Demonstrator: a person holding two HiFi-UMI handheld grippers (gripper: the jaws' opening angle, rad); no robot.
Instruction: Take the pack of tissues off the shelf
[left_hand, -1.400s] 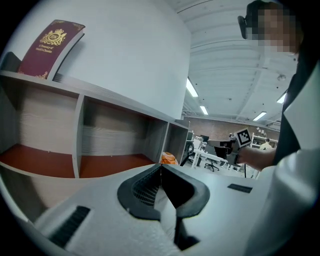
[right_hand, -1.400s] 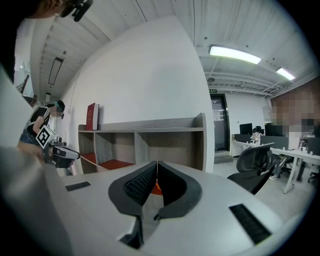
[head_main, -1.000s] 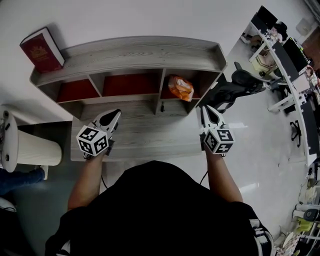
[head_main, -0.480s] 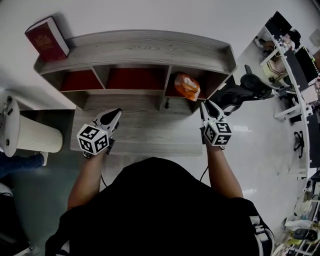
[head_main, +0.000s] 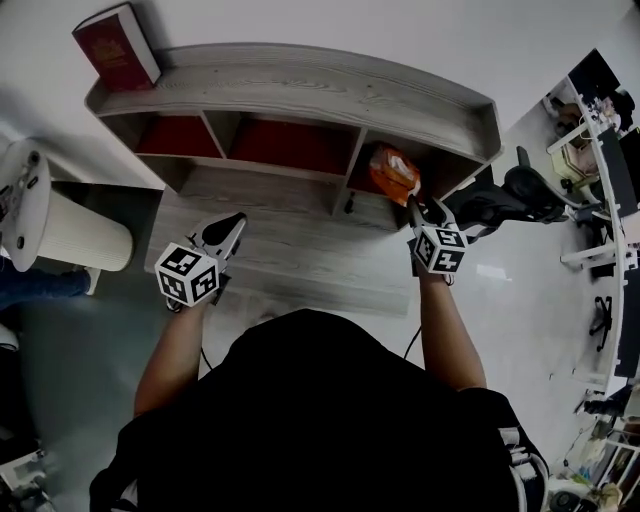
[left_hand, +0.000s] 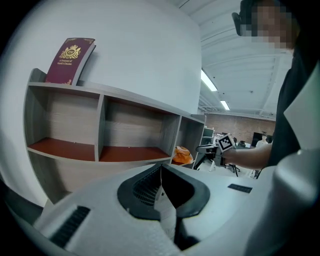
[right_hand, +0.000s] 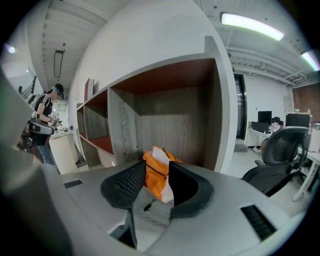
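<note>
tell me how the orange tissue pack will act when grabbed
The tissue pack looks like a soft, crinkled wrapper, so it will probably dent under a squeeze. Being tissues, it is likely light for its bulk. It stands up in the shelf rather than flat, so a nudge might tip it.

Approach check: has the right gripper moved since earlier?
Yes: right gripper advanced toward the shelf; jaws have just been opening, tissue pack ahead between them, ungripped.

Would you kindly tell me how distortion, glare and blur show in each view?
Head view: the wide angle bends the shelf, and the dark clothing loses detail. Left gripper view: fisheye circle, black corners. Right gripper view: the ceiling light glares; the pack of tissues is sharp.
</note>
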